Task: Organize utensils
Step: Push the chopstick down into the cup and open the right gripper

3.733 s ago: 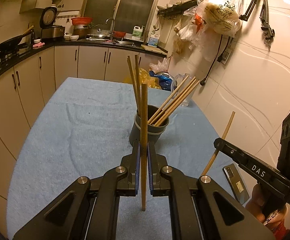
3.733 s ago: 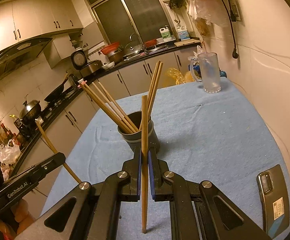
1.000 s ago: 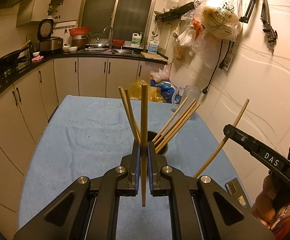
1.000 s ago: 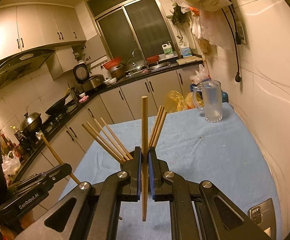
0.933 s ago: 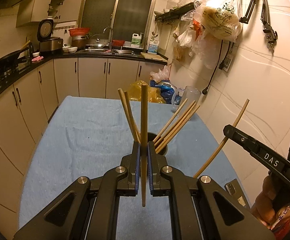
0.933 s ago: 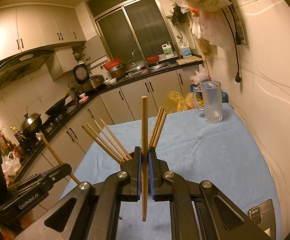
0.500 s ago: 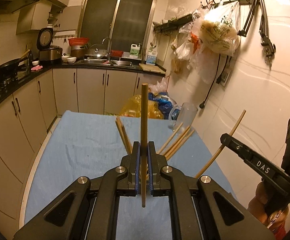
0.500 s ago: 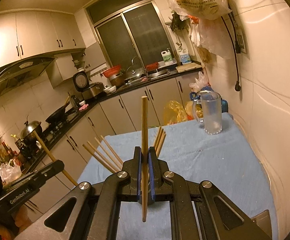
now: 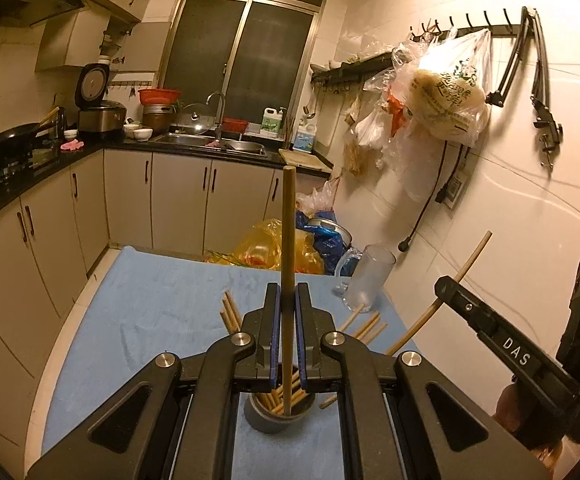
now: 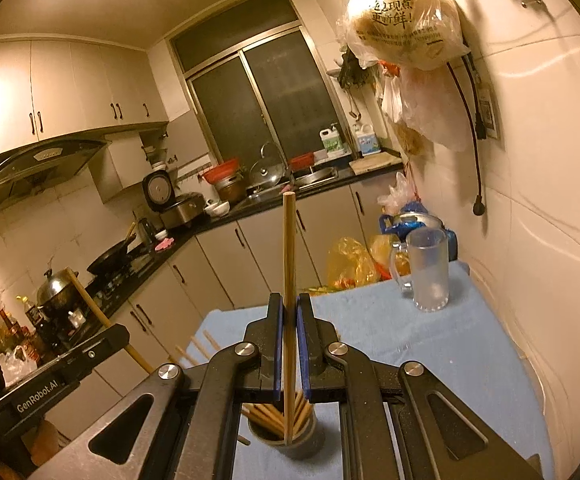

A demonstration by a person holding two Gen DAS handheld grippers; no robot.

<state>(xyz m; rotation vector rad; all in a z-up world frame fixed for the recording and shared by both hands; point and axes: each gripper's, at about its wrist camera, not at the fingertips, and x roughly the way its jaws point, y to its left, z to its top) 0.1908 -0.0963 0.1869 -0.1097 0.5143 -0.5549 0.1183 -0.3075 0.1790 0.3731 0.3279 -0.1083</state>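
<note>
Wooden, slim and upright: 1 long brown chopstick (image 9: 288, 248) clamped between the blue-padded jaws of the black left gripper (image 9: 285, 334), lower tip hanging over the mouth of the dark round utensil cup (image 9: 279, 416). Same on the other side: a 2nd pale wooden chopstick (image 10: 288, 264) pinched tight in the black right gripper (image 10: 288, 344), tip hanging just above that cup (image 10: 290, 442). Inside the cup, a fan of other wooden chopsticks (image 10: 273, 414) leaning outward. Under the cup, a blue cloth-covered table (image 9: 149, 312); near its far right corner, a frosted glass mug (image 10: 428, 268), well apart from the cup.
</note>
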